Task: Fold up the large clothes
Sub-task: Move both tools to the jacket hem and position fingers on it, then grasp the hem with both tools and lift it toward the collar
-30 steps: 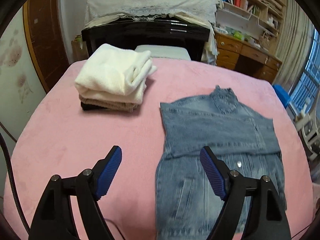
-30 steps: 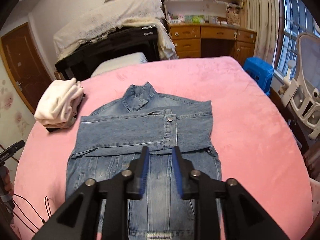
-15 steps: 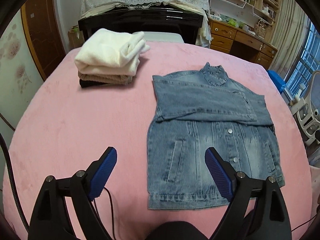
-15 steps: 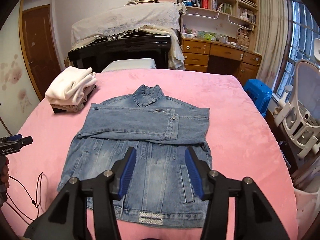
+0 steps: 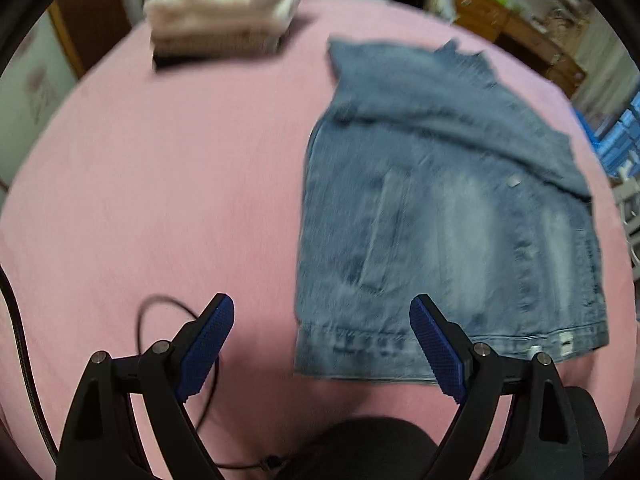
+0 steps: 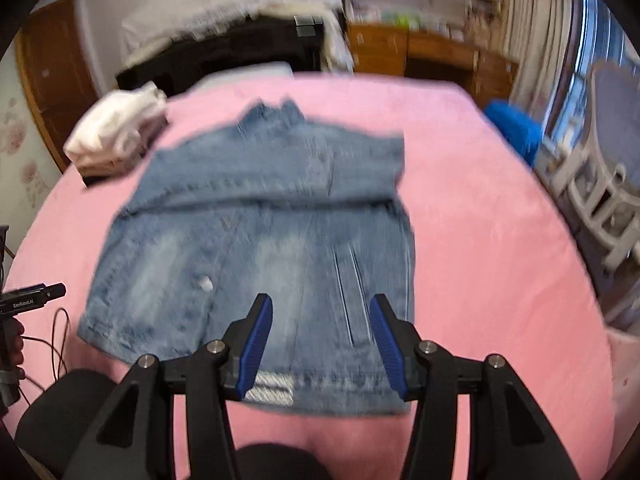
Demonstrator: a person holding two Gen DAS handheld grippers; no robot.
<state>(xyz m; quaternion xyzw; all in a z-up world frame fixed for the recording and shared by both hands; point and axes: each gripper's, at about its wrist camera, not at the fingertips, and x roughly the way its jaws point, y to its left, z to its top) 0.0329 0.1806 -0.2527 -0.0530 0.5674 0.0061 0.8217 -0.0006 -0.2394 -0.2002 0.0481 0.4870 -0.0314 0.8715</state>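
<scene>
- Both grippers have come lower toward the near hem of the denim jacket [image 6: 256,240] since the earlier frames; the jacket now fills more of each view, and both pictures are blurred by motion.
- Jaws of the right gripper [image 6: 321,320], almost together one second ago, now stand about half apart and released, with nothing pressed between the blue pads [image 6: 258,344].
- In the right wrist view this gripper hangs over the lower right part of the jacket, above the hem, near the lower middle of the frame. I cannot tell if the pads touch the cloth.
- The left gripper [image 5: 322,316] has its jaws wide apart and empty, a little wider than a second ago.
- In the left wrist view its left pad is over the bare pink blanket [image 5: 160,184], and its right pad is over the lower left corner of the jacket, near the hem.
- The jacket lies flat on the pink blanket, in the centre of the right wrist view and in the right half of the left wrist view. Its collar points to the top of the frame, and the sleeves are folded across the chest.
- A stack of folded clothes [image 5: 224,12], white on top, sits in the upper left of the left wrist view, well apart from the jacket.
- A thin black cable [image 5: 168,304] lies on the blanket at the lower left, just beside the left pad.
- In the right wrist view a hand [image 6: 14,344] at the left edge holds the left gripper's black handle.
</scene>
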